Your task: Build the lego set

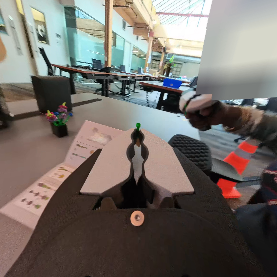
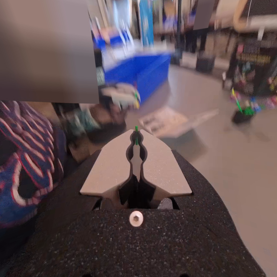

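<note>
Green stem pieces sit clamped in both grippers: your left gripper (image 1: 138, 131) pinches a green stem (image 1: 138, 128), your right gripper (image 2: 136, 131) a green rod (image 2: 136, 135), both pointing forward, held apart above the tabletop (image 1: 134, 113).

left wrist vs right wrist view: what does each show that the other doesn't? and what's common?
Left wrist only: an orange traffic cone, a black mesh chair, rows of desks behind, and the left gripper shut on a green stem piece with a tan end.

Right wrist only: the right gripper shut on a plain green rod; heavy motion blur.

Both: the flower pot model, the open instruction booklet and the grey table.
</note>
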The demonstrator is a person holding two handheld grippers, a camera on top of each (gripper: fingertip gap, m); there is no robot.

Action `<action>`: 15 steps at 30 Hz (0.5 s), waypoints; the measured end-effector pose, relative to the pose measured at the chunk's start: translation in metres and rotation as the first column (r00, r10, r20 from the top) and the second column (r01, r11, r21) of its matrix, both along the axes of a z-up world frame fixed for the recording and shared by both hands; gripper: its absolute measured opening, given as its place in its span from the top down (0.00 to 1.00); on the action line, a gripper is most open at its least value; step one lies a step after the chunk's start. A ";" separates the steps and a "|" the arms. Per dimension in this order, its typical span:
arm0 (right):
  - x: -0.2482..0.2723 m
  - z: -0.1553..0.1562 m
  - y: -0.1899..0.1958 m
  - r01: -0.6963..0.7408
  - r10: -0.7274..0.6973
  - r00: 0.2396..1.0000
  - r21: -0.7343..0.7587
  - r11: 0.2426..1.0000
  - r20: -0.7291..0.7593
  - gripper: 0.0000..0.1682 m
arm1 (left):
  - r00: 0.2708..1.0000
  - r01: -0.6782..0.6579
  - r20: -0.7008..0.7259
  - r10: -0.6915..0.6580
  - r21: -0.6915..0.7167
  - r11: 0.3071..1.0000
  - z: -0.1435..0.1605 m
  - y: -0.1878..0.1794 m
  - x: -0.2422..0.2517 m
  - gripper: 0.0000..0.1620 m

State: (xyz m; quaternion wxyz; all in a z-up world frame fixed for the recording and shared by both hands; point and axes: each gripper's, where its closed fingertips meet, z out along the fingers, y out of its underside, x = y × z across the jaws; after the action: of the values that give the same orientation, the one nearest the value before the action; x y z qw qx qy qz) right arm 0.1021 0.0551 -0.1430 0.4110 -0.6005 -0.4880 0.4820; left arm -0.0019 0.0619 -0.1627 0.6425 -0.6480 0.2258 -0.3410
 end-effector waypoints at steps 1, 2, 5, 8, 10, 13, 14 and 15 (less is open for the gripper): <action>-0.015 0.014 0.001 -0.027 0.022 0.991 -0.039 0.999 -0.129 0.98 | 0.999 0.026 0.027 -0.025 -0.024 0.999 0.000 -0.001 0.002 0.98; -0.030 0.023 0.001 -0.070 0.050 0.970 -0.079 0.994 -0.237 0.98 | 0.998 0.047 0.038 -0.045 -0.040 0.998 -0.001 -0.002 0.005 0.98; -0.070 0.033 0.003 -0.215 0.094 0.873 -0.204 0.955 -0.479 0.98 | 0.996 0.079 0.059 -0.074 -0.090 0.993 -0.005 -0.002 0.008 0.98; -0.096 0.026 0.011 -0.297 0.113 0.822 -0.250 0.922 -0.558 0.98 | 0.992 0.101 0.083 -0.091 -0.130 0.986 -0.008 -0.001 0.007 0.98; -0.108 0.016 0.012 -0.321 0.138 0.830 -0.259 0.911 -0.541 0.98 | 0.990 0.119 0.099 -0.103 -0.163 0.980 -0.011 0.000 0.007 0.98; -0.114 0.003 0.010 -0.306 0.169 0.872 -0.242 0.921 -0.459 0.98 | 0.987 0.141 0.103 -0.122 -0.202 0.969 -0.016 0.001 0.009 0.98; -0.114 -0.002 0.011 -0.294 0.169 0.884 -0.237 0.926 -0.437 0.98 | 0.987 0.144 0.104 -0.124 -0.210 0.967 -0.017 0.001 0.009 0.98; -0.114 -0.004 0.013 -0.286 0.158 0.886 -0.248 0.925 -0.435 0.98 | 0.986 0.147 0.107 -0.126 -0.219 0.965 -0.018 0.001 0.009 0.98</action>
State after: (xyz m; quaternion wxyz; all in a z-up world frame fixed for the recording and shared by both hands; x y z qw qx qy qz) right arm -0.0118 0.0679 -0.1470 0.3471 -0.4825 -0.3773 0.7102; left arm 0.0069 0.0632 -0.1803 0.5495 -0.6832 0.1997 -0.4374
